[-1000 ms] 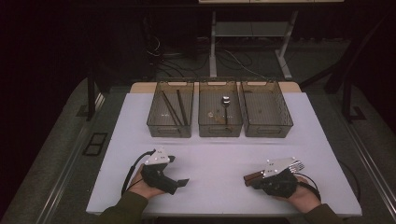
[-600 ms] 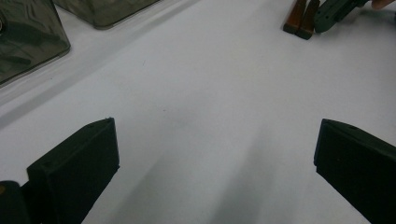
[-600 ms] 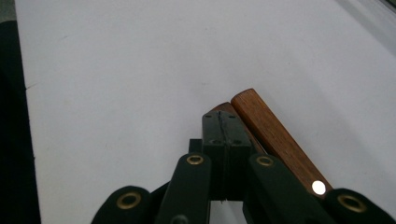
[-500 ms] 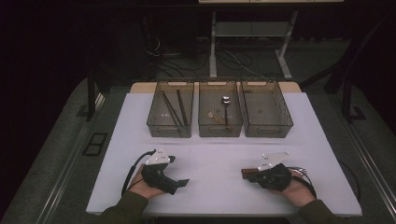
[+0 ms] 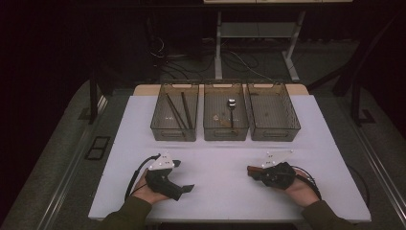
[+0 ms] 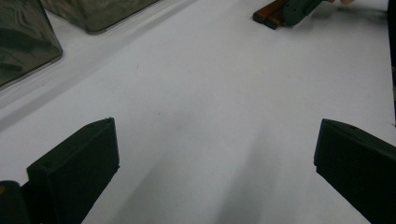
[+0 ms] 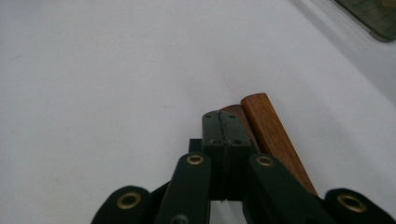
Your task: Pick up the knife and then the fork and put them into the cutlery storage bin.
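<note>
Right tongs [image 7: 223, 123] clenched empty, wooden sticks [image 7: 275, 135] just right of them; left tongs [image 6: 217, 140] released. Best reopen, straddle both sticks, pinch squarely.

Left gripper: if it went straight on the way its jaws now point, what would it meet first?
Bare white table first. Beyond that, the left gripper, jaws wide open and empty, points roughly at the right gripper and the brown wooden pieces beside it. Depth is hard to judge.
</note>
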Demonstrator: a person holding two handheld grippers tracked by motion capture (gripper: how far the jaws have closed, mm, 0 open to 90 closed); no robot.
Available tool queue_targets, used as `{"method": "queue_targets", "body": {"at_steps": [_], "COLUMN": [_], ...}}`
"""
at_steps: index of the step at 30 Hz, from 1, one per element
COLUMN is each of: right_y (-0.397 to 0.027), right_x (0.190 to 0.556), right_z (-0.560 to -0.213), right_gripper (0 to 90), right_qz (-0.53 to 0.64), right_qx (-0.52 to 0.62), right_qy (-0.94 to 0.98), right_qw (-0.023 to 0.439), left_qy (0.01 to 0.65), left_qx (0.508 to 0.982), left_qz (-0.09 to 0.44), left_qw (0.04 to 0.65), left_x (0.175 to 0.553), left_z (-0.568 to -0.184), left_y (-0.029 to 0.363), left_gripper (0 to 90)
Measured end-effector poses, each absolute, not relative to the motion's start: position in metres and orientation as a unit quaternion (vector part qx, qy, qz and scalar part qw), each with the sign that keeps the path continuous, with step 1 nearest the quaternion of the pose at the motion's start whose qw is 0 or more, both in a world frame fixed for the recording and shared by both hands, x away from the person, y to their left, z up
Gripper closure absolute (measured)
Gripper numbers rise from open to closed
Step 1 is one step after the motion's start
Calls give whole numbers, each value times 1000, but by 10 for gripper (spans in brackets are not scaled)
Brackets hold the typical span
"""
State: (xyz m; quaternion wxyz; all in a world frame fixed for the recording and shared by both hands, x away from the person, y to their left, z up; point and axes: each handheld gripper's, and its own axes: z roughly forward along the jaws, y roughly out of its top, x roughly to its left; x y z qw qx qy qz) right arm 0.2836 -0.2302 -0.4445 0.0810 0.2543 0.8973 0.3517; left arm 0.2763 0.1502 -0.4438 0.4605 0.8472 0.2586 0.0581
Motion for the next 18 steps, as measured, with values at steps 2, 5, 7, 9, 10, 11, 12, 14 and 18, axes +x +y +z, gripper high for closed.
{"method": "queue_targets", "body": {"at_steps": [2, 5, 7, 9, 10, 11, 12, 14, 18], "right_y": [-230, -230, -230, -229, -230, -230, -230, -231, -231], "right_x": [287, 291, 293, 296, 298, 300, 301, 305, 311], "right_z": [-445, -445, -444, -444, -444, -444, -444, -444, -445], "right_gripper": [900, 900, 900, 900, 900, 900, 900, 900, 900], "right_qz": [353, 353, 354, 355, 355, 356, 355, 357, 359], "right_qx": [257, 261, 264, 266, 268, 270, 272, 277, 284], "right_qy": [896, 894, 893, 891, 891, 890, 889, 887, 884], "right_qw": [83, 87, 89, 92, 93, 92, 94, 94, 100], "left_qy": [258, 259, 261, 261, 260, 260, 261, 261, 261], "left_qx": [848, 848, 848, 849, 850, 850, 850, 850, 849], "left_qz": [59, 60, 58, 57, 56, 57, 56, 56, 56], "left_qw": [460, 458, 457, 455, 455, 455, 455, 455, 455], "left_x": [276, 275, 276, 276, 276, 276, 276, 276, 276], "left_z": [-443, -443, -443, -443, -443, -443, -443, -443, -443], "left_y": [151, 153, 154, 155, 155, 155, 155, 155, 155], "left_gripper": [0, 0, 0, 0, 0, 0, 0, 0, 0]}}
